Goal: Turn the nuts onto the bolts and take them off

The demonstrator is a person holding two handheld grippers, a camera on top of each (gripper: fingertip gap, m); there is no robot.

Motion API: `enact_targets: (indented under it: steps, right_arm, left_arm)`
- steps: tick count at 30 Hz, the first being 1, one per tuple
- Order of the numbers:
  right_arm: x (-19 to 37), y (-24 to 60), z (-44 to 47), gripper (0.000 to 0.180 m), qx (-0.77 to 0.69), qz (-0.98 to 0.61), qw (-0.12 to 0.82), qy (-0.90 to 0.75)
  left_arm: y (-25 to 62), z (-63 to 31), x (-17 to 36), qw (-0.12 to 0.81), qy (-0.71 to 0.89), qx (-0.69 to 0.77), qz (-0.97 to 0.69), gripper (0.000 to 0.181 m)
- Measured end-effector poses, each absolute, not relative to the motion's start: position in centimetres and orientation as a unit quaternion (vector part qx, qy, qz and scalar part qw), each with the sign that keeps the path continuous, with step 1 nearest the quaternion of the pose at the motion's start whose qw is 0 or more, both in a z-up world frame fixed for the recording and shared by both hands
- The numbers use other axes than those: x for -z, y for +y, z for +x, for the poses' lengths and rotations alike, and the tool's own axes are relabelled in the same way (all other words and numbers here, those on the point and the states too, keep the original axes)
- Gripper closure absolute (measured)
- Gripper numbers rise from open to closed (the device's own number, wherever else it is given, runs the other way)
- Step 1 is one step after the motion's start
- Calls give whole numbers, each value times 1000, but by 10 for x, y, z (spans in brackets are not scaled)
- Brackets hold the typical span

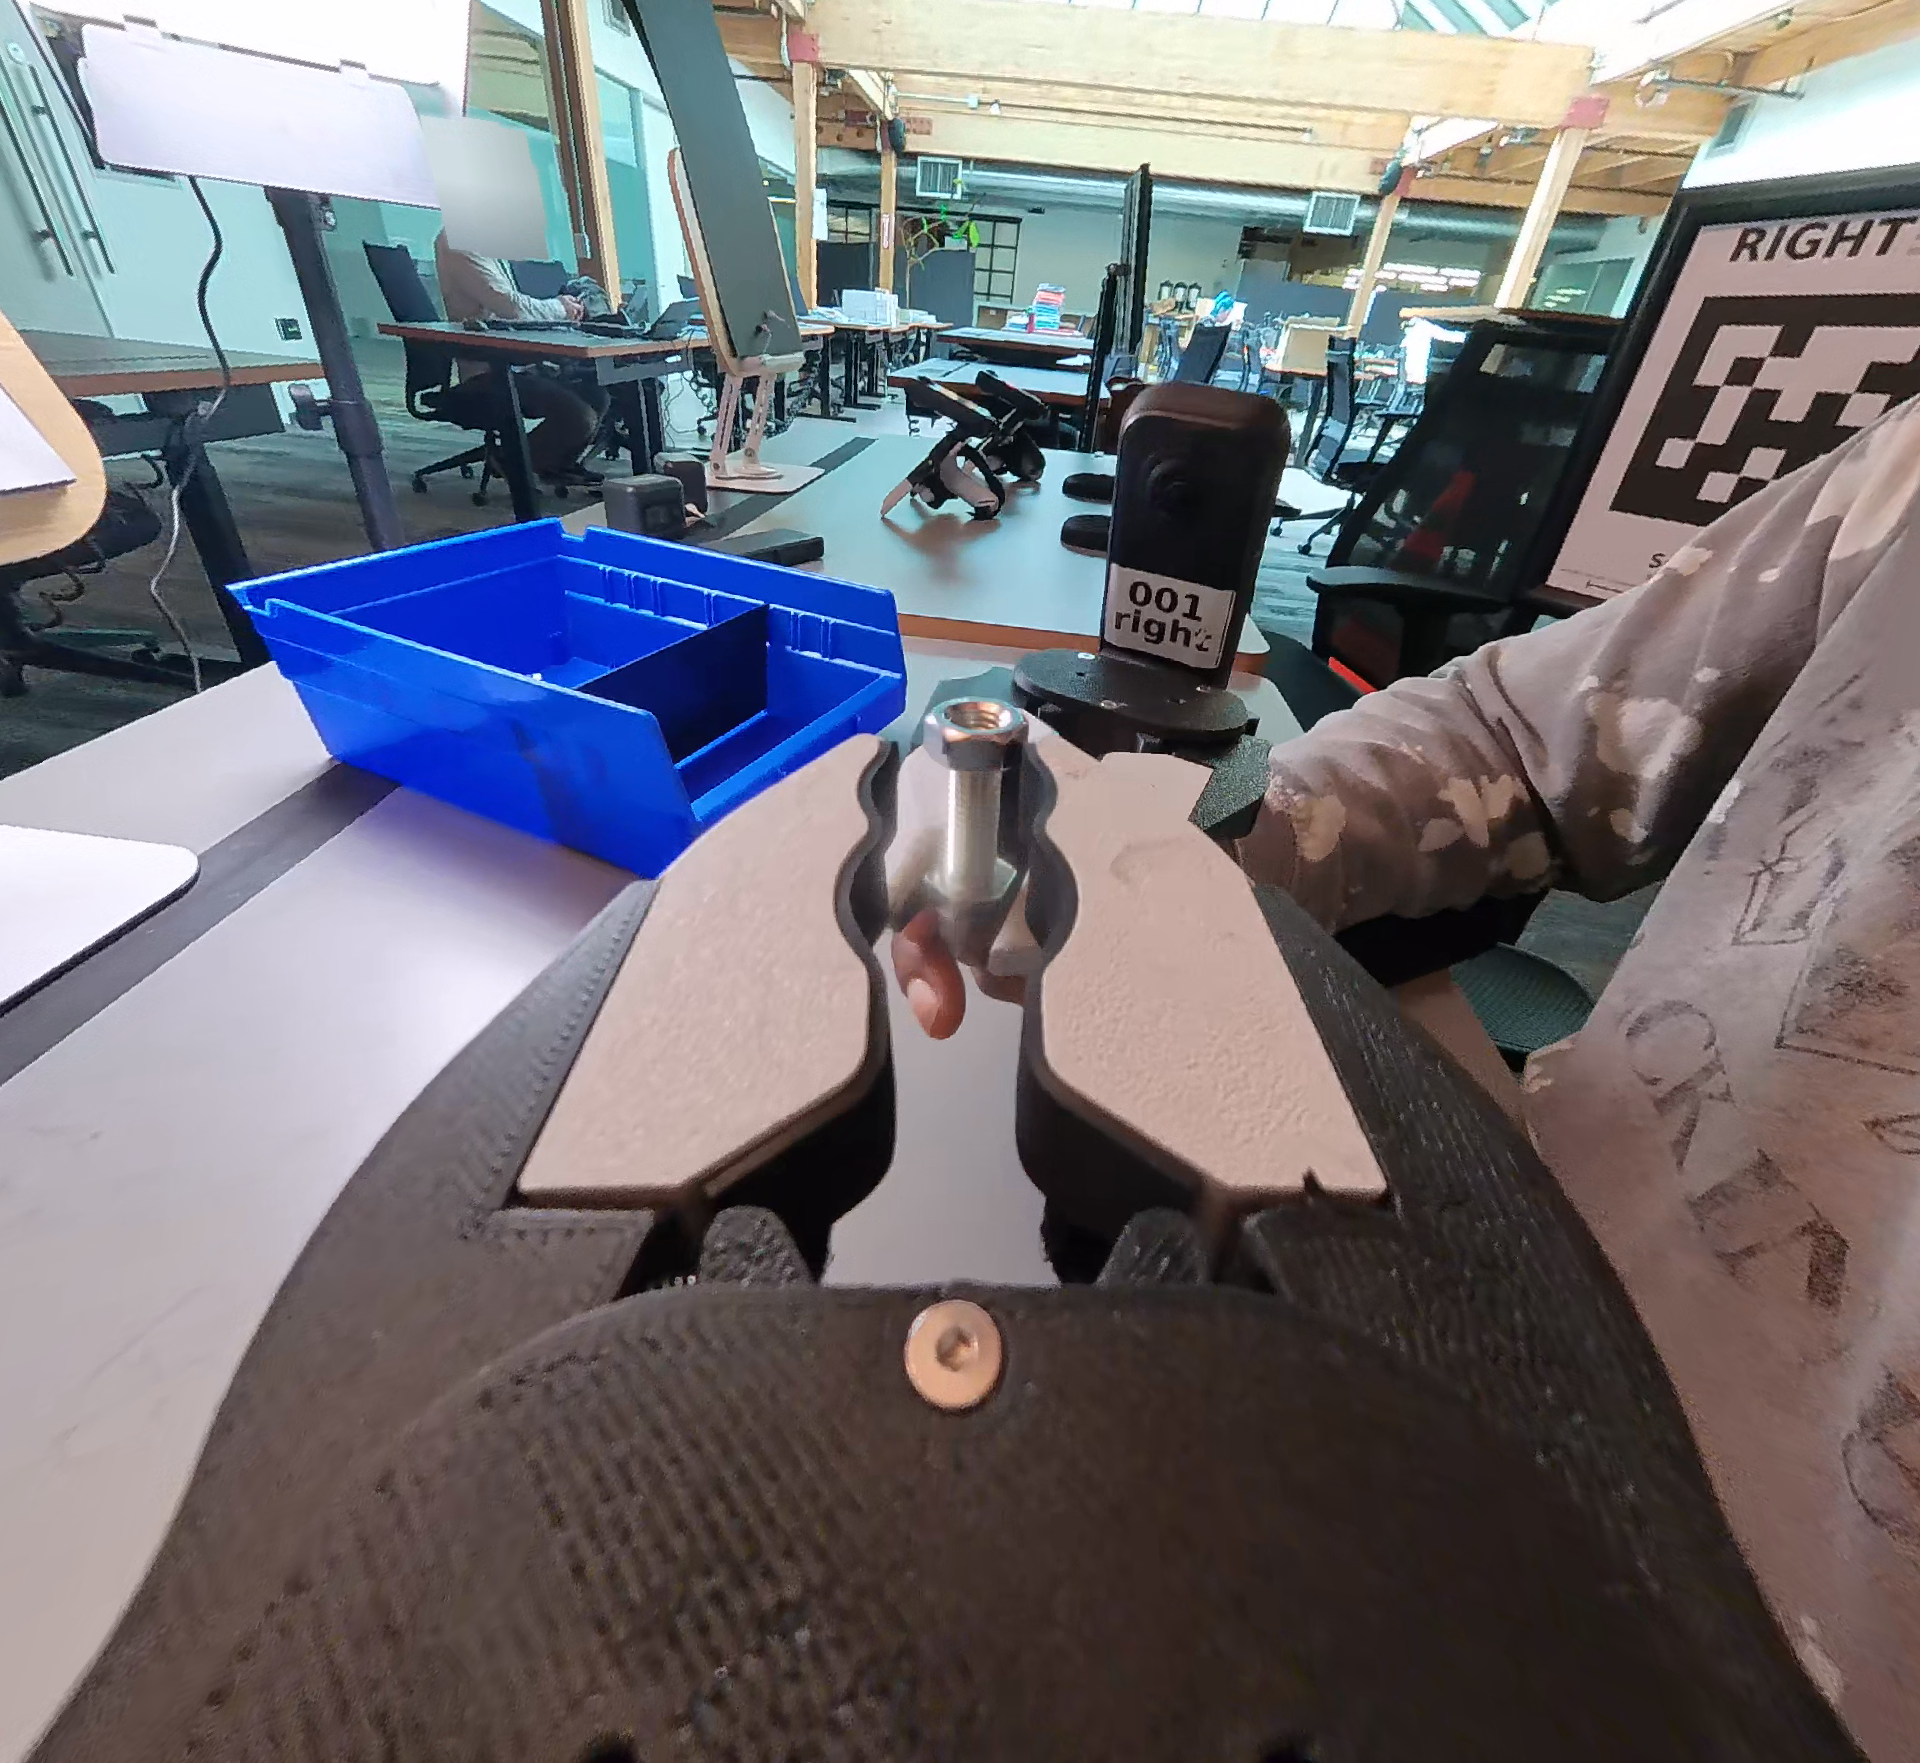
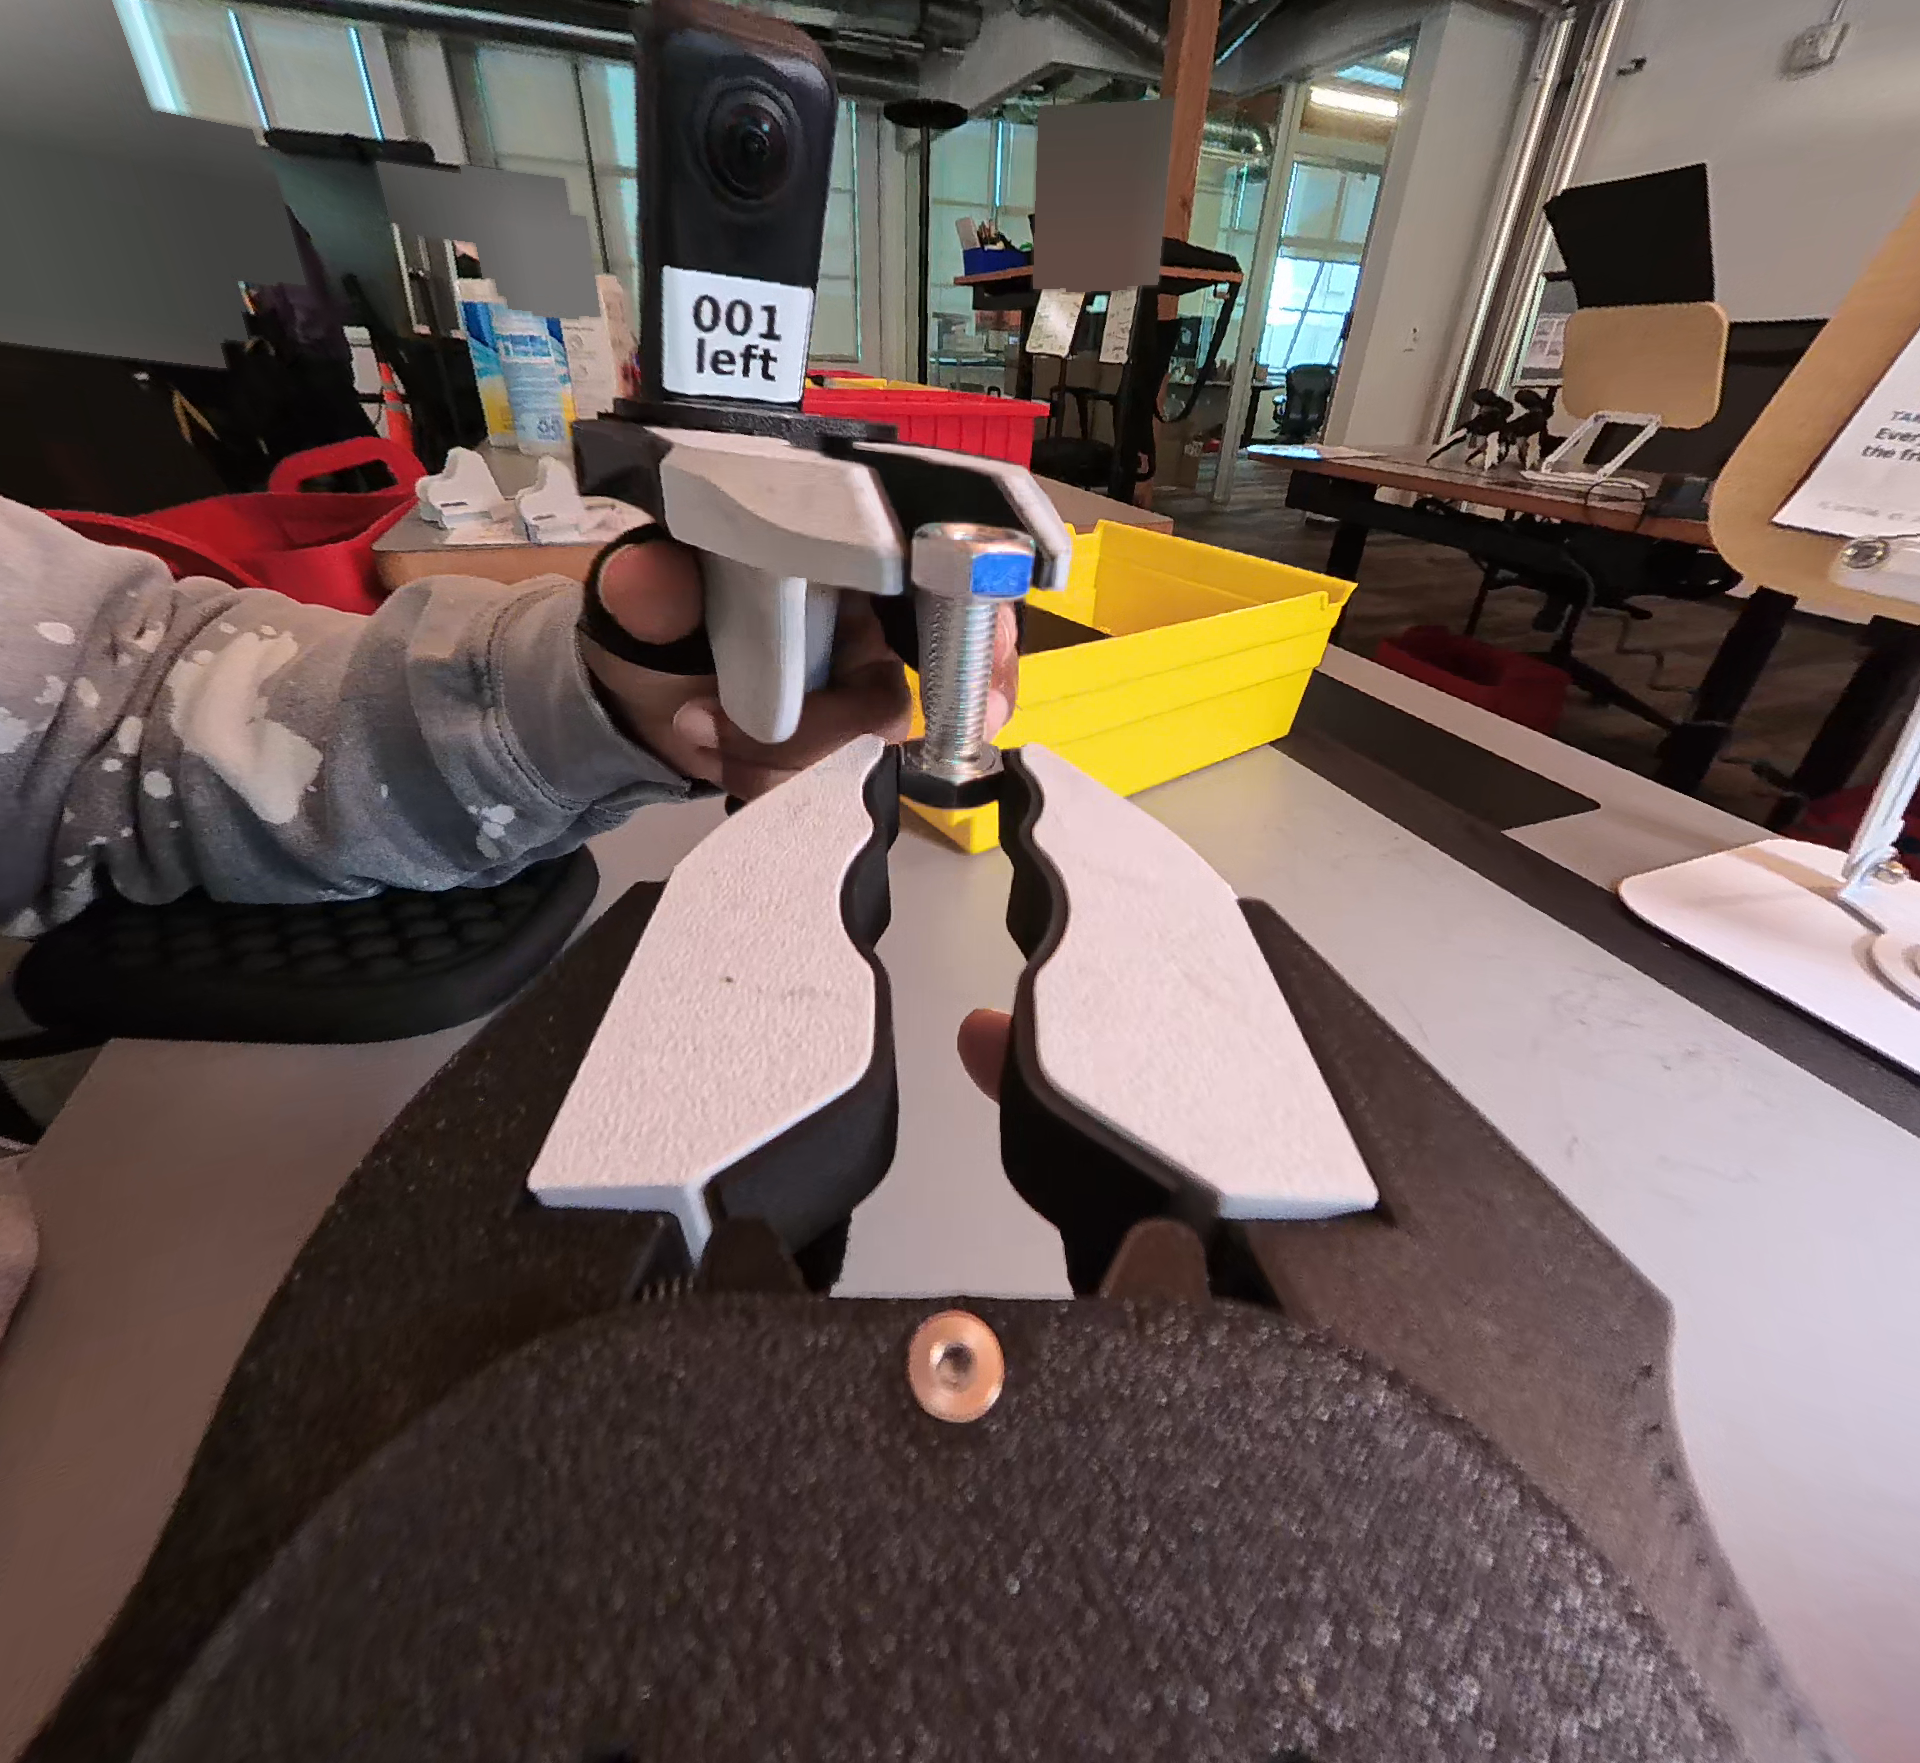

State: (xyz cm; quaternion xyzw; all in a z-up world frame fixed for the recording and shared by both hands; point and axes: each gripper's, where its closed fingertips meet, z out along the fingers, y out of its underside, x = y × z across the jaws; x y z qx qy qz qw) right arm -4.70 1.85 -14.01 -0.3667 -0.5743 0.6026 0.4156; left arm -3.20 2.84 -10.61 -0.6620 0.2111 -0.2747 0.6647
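A silver bolt [image 1: 961, 820] stands upright in the air between my two grippers. A hex nut [image 1: 971, 731] sits on its upper end. My left gripper [image 1: 966, 757] is shut on the nut. In the right wrist view, my right gripper [image 2: 951, 768] is shut on the bolt's hex head [image 2: 951, 763] at the lower end. The threaded shaft [image 2: 961, 674] rises to the nut [image 2: 971, 565], which sits between the left gripper's fingers [image 2: 790, 518]. The bolt head also shows in the left wrist view [image 1: 966, 887].
A blue bin [image 1: 468, 726] with a divider stands on the grey table [image 1: 260, 1038], left of the grippers. A yellow bin [image 2: 1164, 685] stands behind the bolt. A white stand base [image 2: 1766, 934] is at the table's right edge. The person's sleeves flank the grippers. Left and right tips are no more than a few centimetres apart.
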Motion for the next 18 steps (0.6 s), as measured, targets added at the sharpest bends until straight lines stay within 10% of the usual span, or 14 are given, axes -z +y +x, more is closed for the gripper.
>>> enact_targets:
  steps: [18]
  right_arm:
    - [123,16,-33,161,-650,-325,417,-545]
  left_arm:
    - [33,-53,102,684,161,286,-651,168]
